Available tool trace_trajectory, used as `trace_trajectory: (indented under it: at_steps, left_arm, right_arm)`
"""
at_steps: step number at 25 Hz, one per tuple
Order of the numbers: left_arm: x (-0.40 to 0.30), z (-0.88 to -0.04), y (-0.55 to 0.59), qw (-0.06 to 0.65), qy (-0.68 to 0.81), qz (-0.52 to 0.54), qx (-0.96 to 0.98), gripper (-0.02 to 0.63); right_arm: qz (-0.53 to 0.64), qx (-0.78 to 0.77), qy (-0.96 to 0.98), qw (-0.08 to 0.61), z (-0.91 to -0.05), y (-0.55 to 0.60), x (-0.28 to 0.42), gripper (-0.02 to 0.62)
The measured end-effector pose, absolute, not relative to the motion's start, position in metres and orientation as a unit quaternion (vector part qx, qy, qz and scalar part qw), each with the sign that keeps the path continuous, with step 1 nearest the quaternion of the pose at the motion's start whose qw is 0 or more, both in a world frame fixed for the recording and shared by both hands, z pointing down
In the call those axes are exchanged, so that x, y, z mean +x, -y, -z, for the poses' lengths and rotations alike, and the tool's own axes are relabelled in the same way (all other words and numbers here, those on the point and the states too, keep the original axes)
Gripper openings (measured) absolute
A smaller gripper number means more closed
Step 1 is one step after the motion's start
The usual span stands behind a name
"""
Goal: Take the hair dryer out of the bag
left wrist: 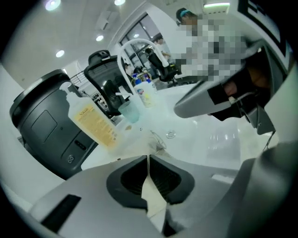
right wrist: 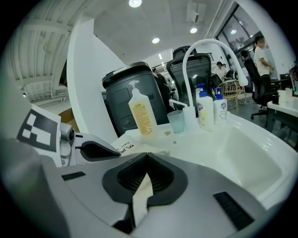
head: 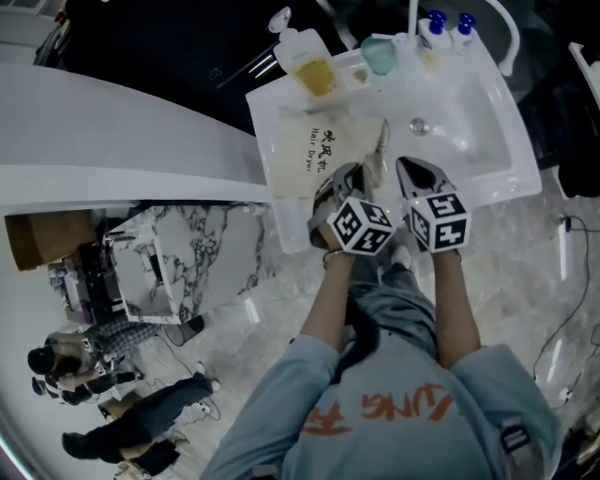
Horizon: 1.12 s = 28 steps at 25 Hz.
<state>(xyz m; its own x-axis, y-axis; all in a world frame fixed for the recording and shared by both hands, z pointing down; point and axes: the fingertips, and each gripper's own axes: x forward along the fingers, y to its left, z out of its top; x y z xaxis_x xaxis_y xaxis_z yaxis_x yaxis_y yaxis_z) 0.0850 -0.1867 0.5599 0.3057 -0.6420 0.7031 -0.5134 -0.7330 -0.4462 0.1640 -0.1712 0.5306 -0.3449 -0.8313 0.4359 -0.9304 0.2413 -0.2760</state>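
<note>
A white cloth bag (head: pixel 314 150) printed "Hair Dryer" lies on the counter left of the sink basin (head: pixel 478 131). The hair dryer itself is hidden. My left gripper (head: pixel 352 173) sits at the bag's right edge, shut on a fold of its pale fabric (left wrist: pixel 151 195). Just to its right, my right gripper (head: pixel 410 169) is also shut on a pale strip of the bag's fabric (right wrist: pixel 141 193). In the left gripper view, the left gripper (left wrist: pixel 148 158) has its jaws pressed together over the cloth. The right gripper (right wrist: pixel 147 155) looks the same in the right gripper view.
A soap bottle with a yellow label (head: pixel 309 61), a pale green cup (head: pixel 380 54) and two blue-capped bottles (head: pixel 441 26) stand along the sink's back edge by the white faucet (right wrist: pixel 205 51). A black bin (right wrist: pixel 128 93) stands behind. People stand on the floor (head: pixel 112 394).
</note>
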Motion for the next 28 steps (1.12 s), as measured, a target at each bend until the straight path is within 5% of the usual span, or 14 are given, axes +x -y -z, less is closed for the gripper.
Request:
trace_trajectory:
  at_steps: [7, 26, 28]
  left_arm:
    - [0.049, -0.519, 0.207, -0.057, -0.456, 0.314, -0.831, 0.015]
    - [0.013, -0.505, 0.205, -0.149, -0.465, 0.212, -0.846, 0.015]
    - [0.010, -0.506, 0.207, -0.163, -0.463, 0.201, -0.848, 0.015]
  right_arm:
    - [-0.228, 0.545, 0.799, 0.115, -0.535, 0.174, 0.144, 0.000]
    - [-0.153, 0.358, 0.889, 0.241, -0.568, 0.231, 0.053, 0.003]
    - [-0.133, 0.332, 0.895, 0.269, -0.573, 0.236, 0.042, 0.084]
